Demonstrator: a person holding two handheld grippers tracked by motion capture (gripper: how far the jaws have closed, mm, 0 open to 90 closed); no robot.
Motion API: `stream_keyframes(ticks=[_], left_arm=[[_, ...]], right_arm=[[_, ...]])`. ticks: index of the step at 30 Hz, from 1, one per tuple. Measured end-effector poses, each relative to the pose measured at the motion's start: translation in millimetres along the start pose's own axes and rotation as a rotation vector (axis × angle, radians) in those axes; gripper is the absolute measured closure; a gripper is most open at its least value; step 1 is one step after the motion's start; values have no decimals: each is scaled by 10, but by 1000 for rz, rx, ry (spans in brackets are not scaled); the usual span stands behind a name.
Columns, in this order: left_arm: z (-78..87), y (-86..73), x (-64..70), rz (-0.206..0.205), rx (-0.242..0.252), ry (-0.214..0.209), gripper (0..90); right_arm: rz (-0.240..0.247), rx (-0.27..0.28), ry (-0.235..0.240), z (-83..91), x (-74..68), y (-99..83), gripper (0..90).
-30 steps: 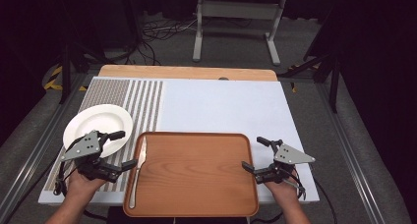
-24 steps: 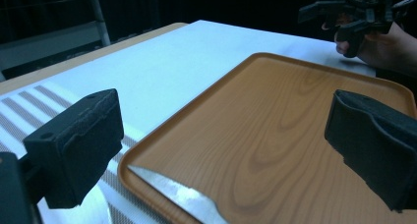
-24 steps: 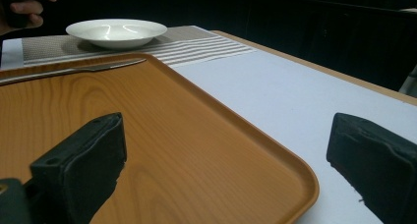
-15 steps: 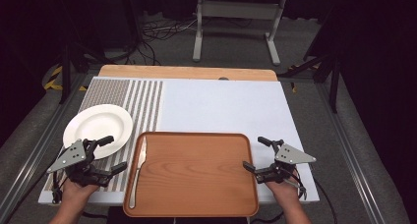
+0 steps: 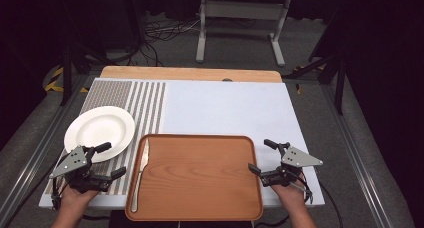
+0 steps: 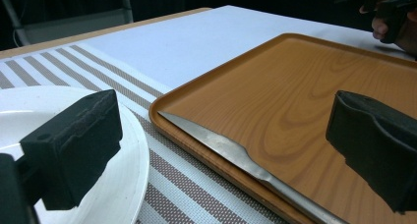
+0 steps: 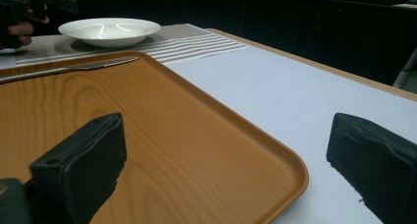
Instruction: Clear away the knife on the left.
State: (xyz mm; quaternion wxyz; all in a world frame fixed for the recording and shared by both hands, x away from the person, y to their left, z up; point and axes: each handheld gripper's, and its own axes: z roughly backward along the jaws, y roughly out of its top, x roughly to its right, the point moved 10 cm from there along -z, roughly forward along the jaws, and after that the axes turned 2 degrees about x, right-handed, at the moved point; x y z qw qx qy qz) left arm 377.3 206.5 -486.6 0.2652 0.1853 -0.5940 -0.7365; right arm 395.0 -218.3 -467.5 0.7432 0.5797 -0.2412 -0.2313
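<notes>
Left gripper (image 5: 111,160) low at the near left of the table, jaws spread wide, nothing between them. In the left gripper view one jaw hangs over the rim of the white plate (image 6: 74,116), the other over the wooden tray (image 6: 305,86); the butter knife (image 6: 231,153) lies in the gap between them, farther along

Right gripper (image 5: 261,156) just beside the tray's right edge, jaws likewise wide and empty. In its own view one jaw sits above the tray floor, the other above the pale tablecloth (image 7: 275,76)

Knife: flat along the left inside edge of the tray, blade tip pointing away from the person, handle toward the near edge. Plate: on the striped placemat (image 5: 145,95), just left of the tray's far left corner, apart from the knife

Judgement: this looks like the approach stage, with both tools open beside the tray and nothing picked up. The left one is the nearer to knife and plate. If the knife is the target, the next move calls for bringing the jaws down across the handle, which lies very flat against the tray wall, so a low angle and a careful close will be needed; a slip could push it along the tray
</notes>
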Motion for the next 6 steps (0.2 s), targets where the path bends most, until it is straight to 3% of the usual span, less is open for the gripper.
stream_keyframes(ticks=[6], left_arm=[[16, 33, -7, 18, 27, -2, 11]], right_arm=[[4, -6, 5, -2, -13, -4, 23]])
